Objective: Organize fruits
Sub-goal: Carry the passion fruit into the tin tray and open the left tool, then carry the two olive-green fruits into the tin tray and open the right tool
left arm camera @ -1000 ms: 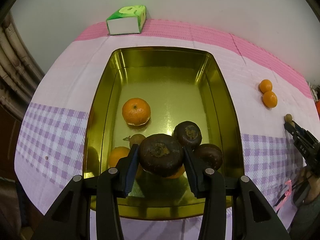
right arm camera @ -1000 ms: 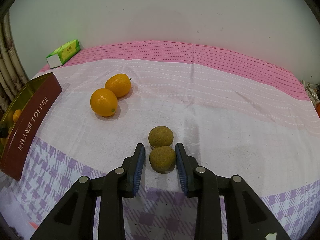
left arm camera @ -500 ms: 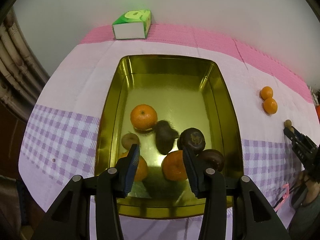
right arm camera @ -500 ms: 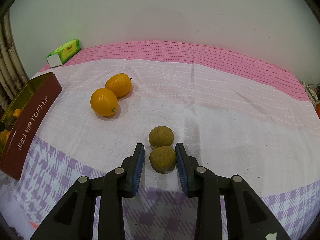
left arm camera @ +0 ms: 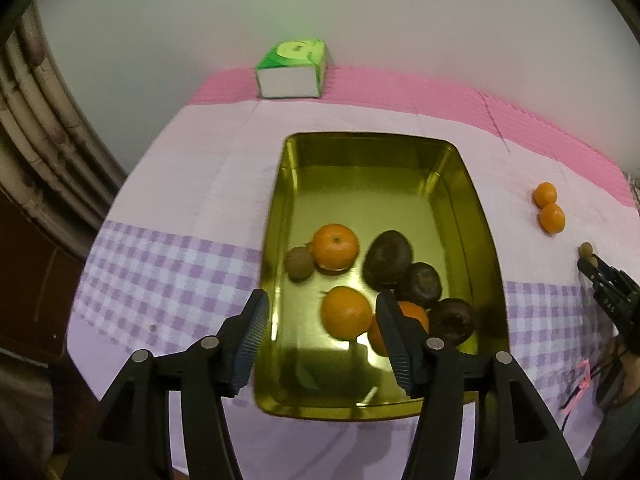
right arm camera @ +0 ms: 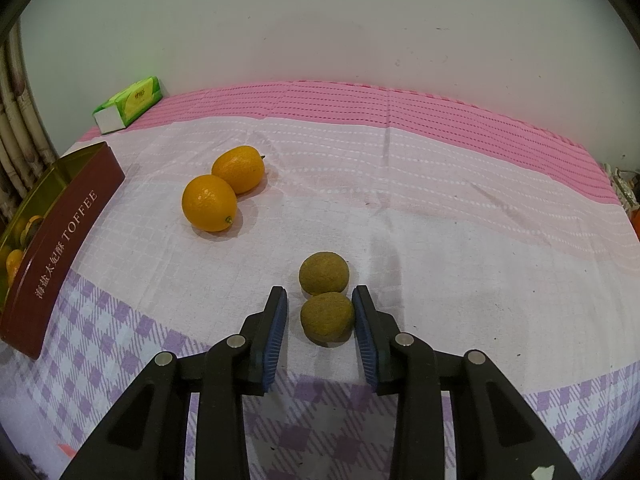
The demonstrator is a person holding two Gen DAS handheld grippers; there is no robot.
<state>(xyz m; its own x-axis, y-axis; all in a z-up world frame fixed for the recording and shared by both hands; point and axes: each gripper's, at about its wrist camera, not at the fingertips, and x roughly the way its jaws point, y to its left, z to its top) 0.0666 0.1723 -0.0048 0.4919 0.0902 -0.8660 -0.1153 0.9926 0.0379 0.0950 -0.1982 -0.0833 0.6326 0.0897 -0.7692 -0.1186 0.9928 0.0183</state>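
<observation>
Two wrist fisheyes, each looking steeply down along its own jaws.
Left view sits close above the gold tin [left arm camera: 478,216]; right view close over the worktop [right arm camera: 460,240]; both share tin, tissue box [right arm camera: 128,106] and oranges [left arm camera: 551,218].

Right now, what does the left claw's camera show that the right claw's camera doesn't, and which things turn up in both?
Only the left camera looks down into the gold tin: three oranges, three dark purple fruits and one brown fruit, with the left claw opening above them, holding nothing.

Only the right camera shows the tin's red side with the word TOFFEE, and the right claw around the nearer brown fruit.

Both show the green box, two loose oranges, two brown fruits on the cloth and the tin.
</observation>
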